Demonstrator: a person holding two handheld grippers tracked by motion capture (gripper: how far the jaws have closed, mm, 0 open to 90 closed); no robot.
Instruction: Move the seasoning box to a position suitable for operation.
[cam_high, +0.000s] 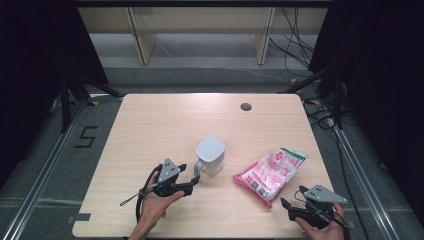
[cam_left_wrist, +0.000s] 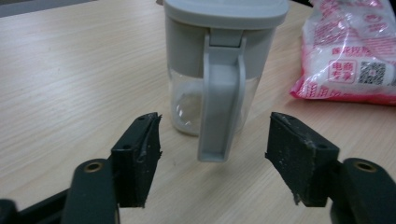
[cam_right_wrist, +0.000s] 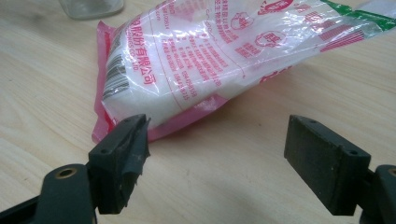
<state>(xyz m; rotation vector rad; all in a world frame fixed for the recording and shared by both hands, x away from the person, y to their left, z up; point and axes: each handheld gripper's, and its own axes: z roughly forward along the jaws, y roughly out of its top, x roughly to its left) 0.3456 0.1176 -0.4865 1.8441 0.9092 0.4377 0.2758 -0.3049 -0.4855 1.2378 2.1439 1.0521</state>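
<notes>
Gaping left gripper (cam_left_wrist: 212, 154), then lidded jar (cam_left_wrist: 219, 65) holding white grains.

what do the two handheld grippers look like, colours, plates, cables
Both are black. The left gripper carries a grey three-cornered plate and trails a black cable; a thin rod sticks out behind. The right gripper has a similar grey plate. Close up, the jaws end in black blocky pads with frayed edges, on arms with brass-coloured rivets. No sleeves show.

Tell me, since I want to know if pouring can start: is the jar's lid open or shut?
Shut. The grey lid sits flat on the upright jar, with no gap showing in the left gripper view and high view.
</notes>
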